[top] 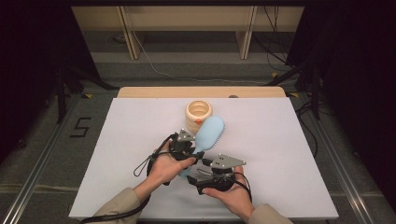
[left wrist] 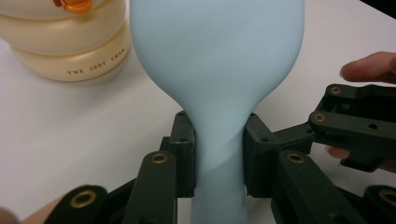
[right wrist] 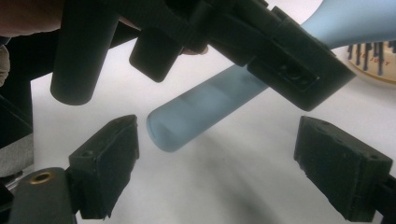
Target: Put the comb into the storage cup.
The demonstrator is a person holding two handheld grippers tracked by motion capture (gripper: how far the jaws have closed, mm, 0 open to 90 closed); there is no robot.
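Observation:
A light blue hairbrush [top: 210,132] hangs tilted over the white table, bristles to the right, handle pointing down-left. My left gripper [top: 195,146] is shut on the brush's narrow neck [left wrist: 219,149], both pads pressing its sides, and the brush back [left wrist: 217,56] rises in front of the camera. My right gripper [top: 198,176] sits just right of the handle's end. Its jaws [right wrist: 219,154] stand wide open. The round handle end [right wrist: 187,119] lies ahead between them, touching neither pad [right wrist: 107,165].
A cream ringed container [top: 198,113] with an orange mark stands on the table right behind the brush head [left wrist: 65,46]. The white table top [top: 280,149] is bare around the hands. Beyond its far edge are floor cables and table legs.

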